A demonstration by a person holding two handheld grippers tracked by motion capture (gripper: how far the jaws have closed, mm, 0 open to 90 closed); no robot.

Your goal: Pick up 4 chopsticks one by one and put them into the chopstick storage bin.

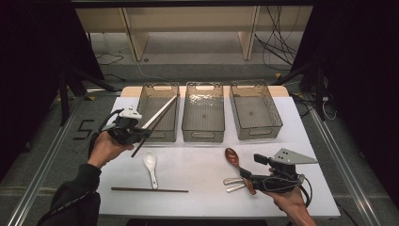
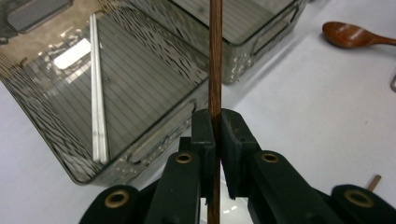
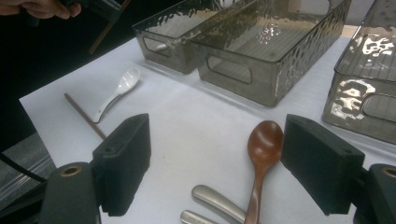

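White table (image 1: 202, 179), three smoky clear plastic bins in a row. Left gripper (image 2: 217, 140) clenched on dark wooden chopstick (image 2: 215, 60), long axis aimed over leftmost bin (image 2: 60, 154) just ahead. Right gripper (image 3: 215, 163) released, astride brown wooden spoon (image 3: 262, 154).

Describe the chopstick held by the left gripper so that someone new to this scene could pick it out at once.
Start at the three smoky clear bins across the far side of the white table and take the leftmost bin. At its near corner the left gripper clamps a dark brown wooden chopstick. Its twin lies flat by the near edge; the pair in the bin is silvery.
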